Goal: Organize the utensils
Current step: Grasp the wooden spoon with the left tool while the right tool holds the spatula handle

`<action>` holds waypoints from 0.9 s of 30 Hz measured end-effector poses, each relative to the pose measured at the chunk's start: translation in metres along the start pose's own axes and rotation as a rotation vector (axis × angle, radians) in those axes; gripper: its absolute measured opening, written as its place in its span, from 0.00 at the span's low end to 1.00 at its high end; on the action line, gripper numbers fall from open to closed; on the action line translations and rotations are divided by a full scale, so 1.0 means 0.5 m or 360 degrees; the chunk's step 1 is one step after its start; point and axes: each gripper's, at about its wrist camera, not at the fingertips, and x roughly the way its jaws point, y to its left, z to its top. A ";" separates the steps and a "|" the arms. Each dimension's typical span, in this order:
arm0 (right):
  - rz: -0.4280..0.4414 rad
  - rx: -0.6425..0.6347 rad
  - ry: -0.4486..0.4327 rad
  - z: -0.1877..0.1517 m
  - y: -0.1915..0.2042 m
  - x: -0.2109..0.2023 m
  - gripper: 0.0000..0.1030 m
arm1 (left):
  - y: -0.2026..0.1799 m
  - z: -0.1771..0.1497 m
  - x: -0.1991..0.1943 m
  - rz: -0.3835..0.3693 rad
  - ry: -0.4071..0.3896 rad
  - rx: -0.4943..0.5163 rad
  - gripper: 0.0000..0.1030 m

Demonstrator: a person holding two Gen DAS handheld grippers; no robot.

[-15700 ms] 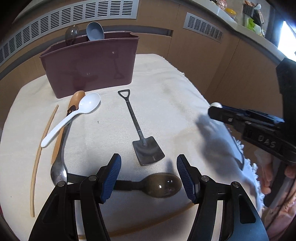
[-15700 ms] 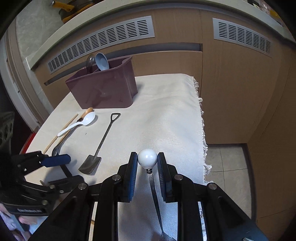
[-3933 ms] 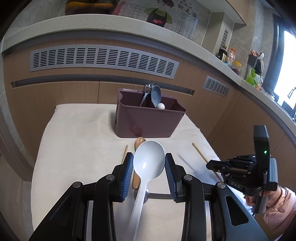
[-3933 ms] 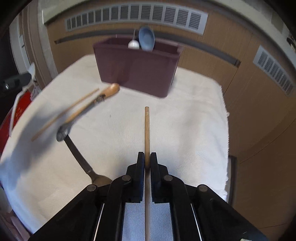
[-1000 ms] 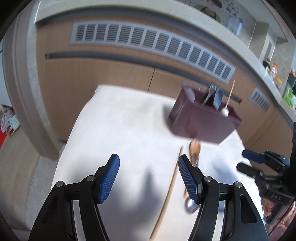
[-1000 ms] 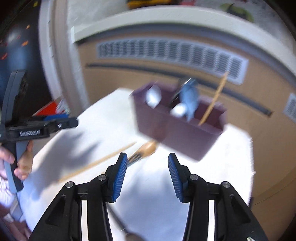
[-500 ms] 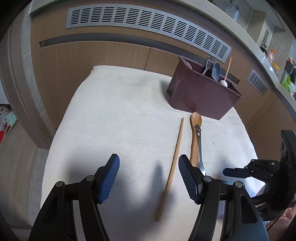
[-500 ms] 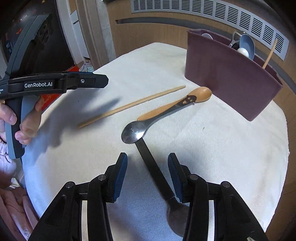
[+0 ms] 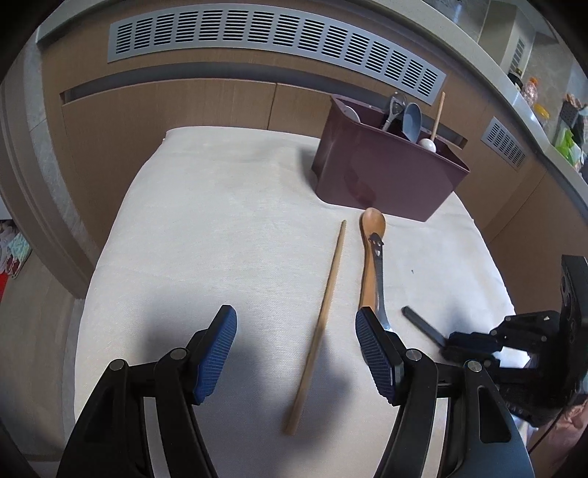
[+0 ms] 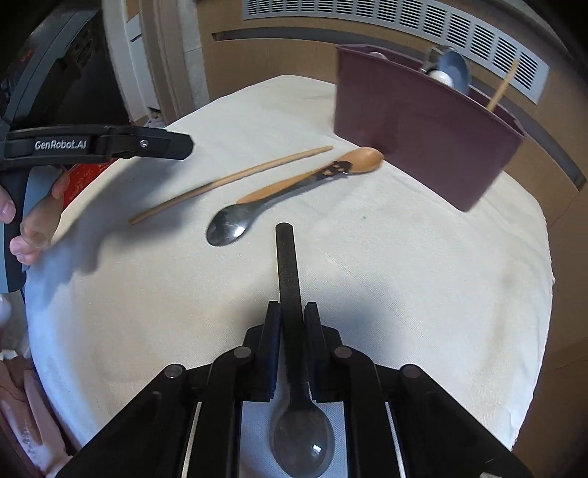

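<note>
The right gripper [image 10: 293, 331], open half a second ago, now has its fingers clenched on the dark spoon [image 10: 290, 294] lying on the tabletop [image 10: 404, 257], while the left gripper [image 9: 296, 349] hangs released over the chopstick [image 9: 323, 312].

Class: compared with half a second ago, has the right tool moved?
Yes. The right tool has advanced toward the maroon bin and closed on the dark spoon.

A home kitchen: wood-fronted cabinets [image 9: 176, 110] with vent grilles [image 9: 257, 33] under a stone counter [image 9: 529, 99], and a utensil caddy [image 9: 386, 176] holding spoons.
</note>
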 end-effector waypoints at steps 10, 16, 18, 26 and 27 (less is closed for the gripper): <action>0.0099 0.0491 -0.0047 -0.041 -0.154 -0.031 0.11 | -0.109 -0.025 0.027 -0.0060 0.0088 0.0272 0.66; 0.0166 0.0716 -0.0089 -0.068 -0.221 -0.040 0.12 | -0.167 -0.049 0.054 -0.0012 0.0120 0.0422 0.66; 0.0147 0.0733 -0.0115 -0.076 -0.226 -0.049 0.13 | -0.172 -0.046 0.060 -0.0026 0.0118 0.0419 0.66; 0.0038 0.0686 -0.0151 -0.089 -0.217 -0.065 0.13 | -0.184 0.023 0.108 -0.0051 0.0184 0.0444 0.56; 0.0024 0.0675 -0.0156 -0.089 -0.214 -0.067 0.13 | -0.186 0.032 0.121 -0.0021 0.0205 0.0468 0.54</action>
